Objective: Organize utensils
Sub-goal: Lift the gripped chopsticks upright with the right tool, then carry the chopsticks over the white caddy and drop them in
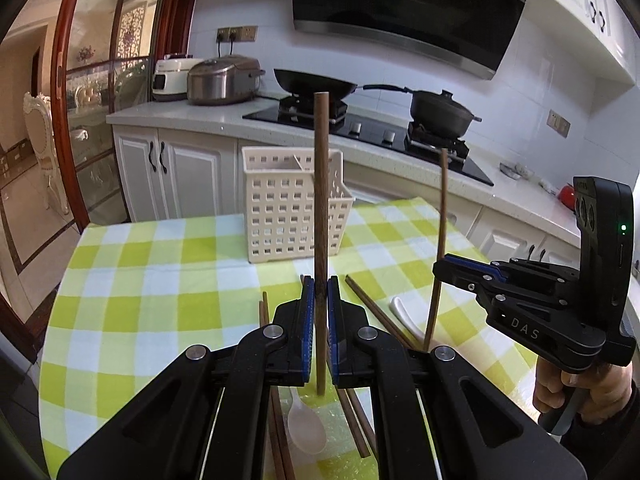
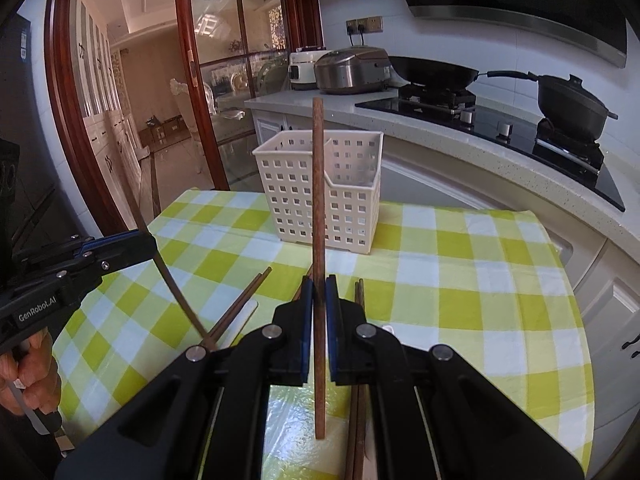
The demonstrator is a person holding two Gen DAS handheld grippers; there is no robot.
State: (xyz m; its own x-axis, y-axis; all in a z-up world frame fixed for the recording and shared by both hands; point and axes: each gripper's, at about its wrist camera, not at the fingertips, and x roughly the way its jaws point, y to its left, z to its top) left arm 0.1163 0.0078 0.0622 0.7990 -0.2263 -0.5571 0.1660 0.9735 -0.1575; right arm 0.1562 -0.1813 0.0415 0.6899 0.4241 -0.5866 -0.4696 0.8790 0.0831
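Observation:
My left gripper [image 1: 321,285] is shut on a brown wooden chopstick [image 1: 321,184] that stands upright above the green checked tablecloth [image 1: 160,280]. My right gripper [image 2: 320,285] is shut on a second upright chopstick [image 2: 318,200]. In the left wrist view the right gripper [image 1: 440,268] sits to the right, and in the right wrist view the left gripper [image 2: 150,242] sits to the left. A white slotted utensil basket [image 1: 280,208] [image 2: 344,188] with a divider stands beyond both. Loose chopsticks [image 1: 372,308] [image 2: 240,304], a translucent spoon [image 1: 306,428] and a white spoon [image 1: 404,312] lie on the cloth.
Behind the table runs a white kitchen counter [image 1: 192,120] with two rice cookers [image 1: 224,80], a black hob with a wok [image 1: 316,82] and a lidded pot [image 1: 440,114]. A wood-framed glass door [image 2: 192,80] stands to the left. A hand [image 1: 576,392] grips the right handle.

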